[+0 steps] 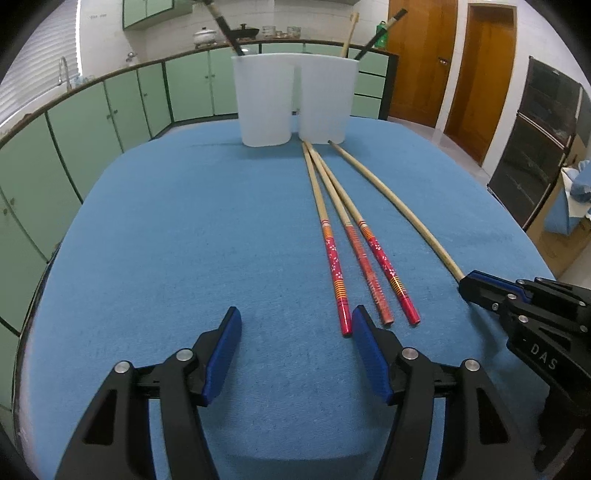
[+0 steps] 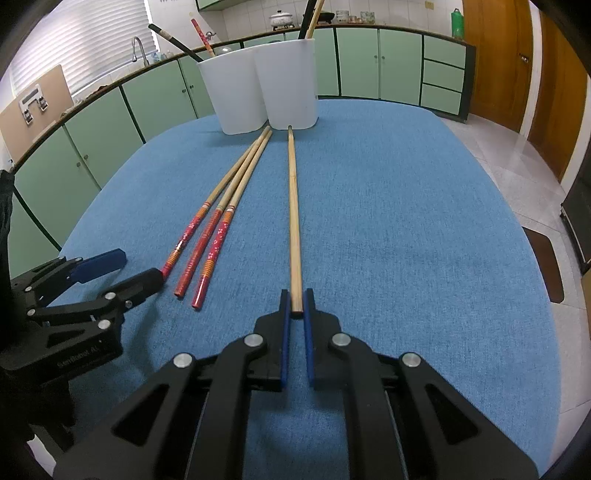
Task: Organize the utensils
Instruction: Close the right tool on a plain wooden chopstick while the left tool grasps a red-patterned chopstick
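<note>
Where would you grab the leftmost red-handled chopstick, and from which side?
Grip the leftmost red chopstick at its red near end, coming from above and the near side. It lies flat, pointing away toward the holders, and that end sits apart from its neighbours, beside the open left hand-held gripper.

The near end of the plain chopstick [image 2: 294, 221] disappears between my right tongs [image 2: 296, 301]. The two white cups [image 1: 295, 99] hide the lower parts of the sticks standing in them. My left view cuts off the top of the dark stick [image 1: 221, 22]. Print on my left tongs [image 2: 122, 275] is too blurred to read.
</note>
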Action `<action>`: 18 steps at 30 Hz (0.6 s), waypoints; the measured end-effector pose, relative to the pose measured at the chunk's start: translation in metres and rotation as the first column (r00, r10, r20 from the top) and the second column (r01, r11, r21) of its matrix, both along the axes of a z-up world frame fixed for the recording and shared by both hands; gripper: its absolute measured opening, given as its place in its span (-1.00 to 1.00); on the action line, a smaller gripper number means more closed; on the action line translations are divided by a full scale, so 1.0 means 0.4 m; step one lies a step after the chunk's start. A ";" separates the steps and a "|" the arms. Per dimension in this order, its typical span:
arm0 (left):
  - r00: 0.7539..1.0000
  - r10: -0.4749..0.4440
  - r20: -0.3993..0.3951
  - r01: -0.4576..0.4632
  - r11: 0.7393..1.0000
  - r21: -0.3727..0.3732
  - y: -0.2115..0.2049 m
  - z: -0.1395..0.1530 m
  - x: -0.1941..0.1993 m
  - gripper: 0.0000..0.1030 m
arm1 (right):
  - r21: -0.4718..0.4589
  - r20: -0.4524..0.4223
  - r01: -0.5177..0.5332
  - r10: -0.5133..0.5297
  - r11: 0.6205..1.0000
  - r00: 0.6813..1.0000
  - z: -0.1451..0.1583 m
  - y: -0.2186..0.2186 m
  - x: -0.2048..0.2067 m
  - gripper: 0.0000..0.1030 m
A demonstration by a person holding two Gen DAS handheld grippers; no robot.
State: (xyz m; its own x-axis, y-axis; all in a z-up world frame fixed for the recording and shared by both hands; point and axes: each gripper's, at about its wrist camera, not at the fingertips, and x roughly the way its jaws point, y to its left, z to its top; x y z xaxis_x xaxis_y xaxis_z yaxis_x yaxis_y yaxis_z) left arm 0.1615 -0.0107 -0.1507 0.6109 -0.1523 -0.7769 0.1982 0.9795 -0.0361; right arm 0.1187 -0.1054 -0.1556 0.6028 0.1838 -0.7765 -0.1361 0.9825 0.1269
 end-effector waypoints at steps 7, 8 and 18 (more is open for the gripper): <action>1.000 -0.013 -0.003 0.013 1.000 0.019 -0.014 -0.002 0.000 0.19 | -0.011 0.004 -0.026 0.026 1.000 1.000 0.000 0.009 -0.004 -0.81; 1.000 -0.011 -0.006 0.011 1.000 0.025 -0.016 -0.003 0.002 0.17 | -0.010 0.003 -0.026 0.026 1.000 1.000 0.000 0.008 -0.003 -0.81; 1.000 0.013 0.009 -0.013 1.000 0.022 -0.029 0.000 0.004 -0.57 | -0.027 0.011 -0.018 0.018 0.999 1.000 -0.004 0.019 0.000 -0.87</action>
State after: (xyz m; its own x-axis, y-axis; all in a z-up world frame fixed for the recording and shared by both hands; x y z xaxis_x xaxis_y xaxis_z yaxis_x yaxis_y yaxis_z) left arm 0.1630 -0.0224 -0.1506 0.6200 -0.1271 -0.7742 0.1858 0.9825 -0.0125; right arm 0.1186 -0.0979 -0.1571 0.6081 0.1735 -0.7746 -0.1550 0.9830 0.0985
